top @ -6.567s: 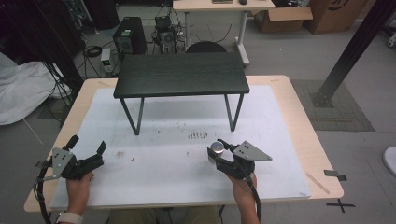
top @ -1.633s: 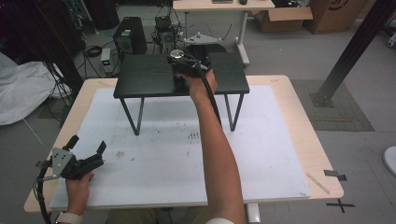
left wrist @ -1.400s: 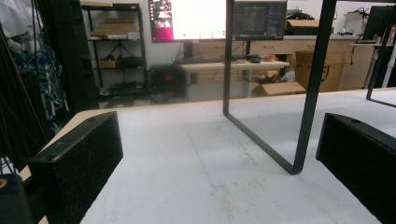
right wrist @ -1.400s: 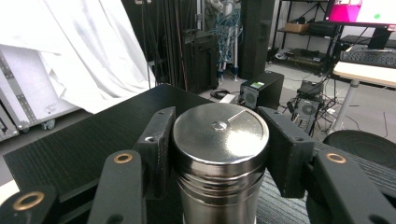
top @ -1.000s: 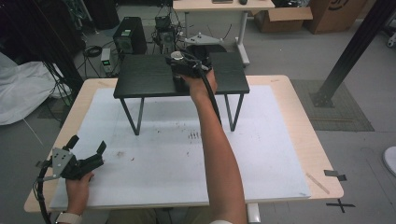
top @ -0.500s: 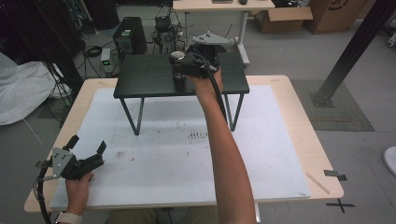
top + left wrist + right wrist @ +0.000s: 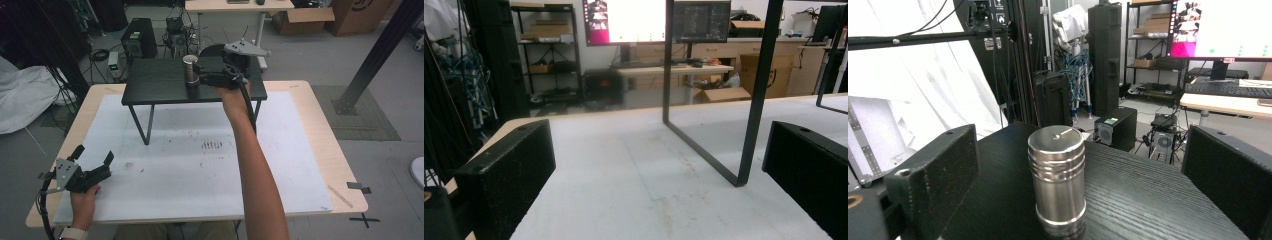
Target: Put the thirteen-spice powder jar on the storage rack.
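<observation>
A ribbed metal cylinder (image 7: 190, 70) (image 7: 1057, 180) stands upright on the small black table (image 7: 150, 86). My right gripper (image 7: 201, 76) points at it from the right, and its jaws have just been opening. The cylinder stands free between the pads (image 7: 933, 172), near their tips, with a gap on each side. My left gripper (image 7: 94, 155) (image 7: 659, 170) rests open on the white mat (image 7: 200, 165) at the near left. Nothing lies between its jaws.
The black table stands on thin metal legs (image 7: 749, 100) at the back of the mat. The big wooden table (image 7: 320, 130) carries everything. Beyond its far edge are computer cases (image 7: 137, 42), cables and a desk (image 7: 235, 6). A black post (image 7: 380, 55) rises at the right.
The right gripper's jaws have opened off the cylinder. The hand has drawn back a little to the right, leaving it upright on the black table. The left gripper has not moved.
</observation>
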`<state>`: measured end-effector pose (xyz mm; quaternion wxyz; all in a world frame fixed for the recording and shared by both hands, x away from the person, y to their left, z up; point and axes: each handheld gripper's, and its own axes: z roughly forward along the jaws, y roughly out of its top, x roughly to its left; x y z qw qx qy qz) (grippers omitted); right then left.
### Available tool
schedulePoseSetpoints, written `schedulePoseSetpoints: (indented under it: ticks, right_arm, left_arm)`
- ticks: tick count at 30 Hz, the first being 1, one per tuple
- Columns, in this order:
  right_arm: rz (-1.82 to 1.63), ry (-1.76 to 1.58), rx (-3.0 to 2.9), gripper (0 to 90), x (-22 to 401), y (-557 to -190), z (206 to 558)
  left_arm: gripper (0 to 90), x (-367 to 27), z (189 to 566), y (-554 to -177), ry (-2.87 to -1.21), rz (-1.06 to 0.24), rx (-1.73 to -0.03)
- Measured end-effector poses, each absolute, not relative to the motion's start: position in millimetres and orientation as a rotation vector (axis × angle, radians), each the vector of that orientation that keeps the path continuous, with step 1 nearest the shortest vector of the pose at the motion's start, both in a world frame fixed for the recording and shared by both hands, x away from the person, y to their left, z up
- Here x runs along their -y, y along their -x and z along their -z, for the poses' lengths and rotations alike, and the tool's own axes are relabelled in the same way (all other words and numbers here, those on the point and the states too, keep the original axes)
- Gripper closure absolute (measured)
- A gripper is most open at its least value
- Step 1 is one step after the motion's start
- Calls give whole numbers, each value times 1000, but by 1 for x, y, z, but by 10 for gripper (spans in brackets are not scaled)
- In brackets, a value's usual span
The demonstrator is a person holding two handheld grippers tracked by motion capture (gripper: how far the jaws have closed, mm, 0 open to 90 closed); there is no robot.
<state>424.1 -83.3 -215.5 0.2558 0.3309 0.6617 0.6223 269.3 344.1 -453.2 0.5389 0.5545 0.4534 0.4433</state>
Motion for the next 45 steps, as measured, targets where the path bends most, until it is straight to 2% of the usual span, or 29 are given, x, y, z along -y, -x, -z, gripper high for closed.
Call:
schedulePoseSetpoints:
  ticks: [24,45]
  right_arm:
    - [-1700,-836,-1777,1,123,-365,226]
    - [-1700,-842,-1726,0,156,-322,253]
  left_arm:
    - [10,-344,453,-269,-1320,-1055,-1078]
    - [10,-344,453,-269,-1320,-1054,-1079]
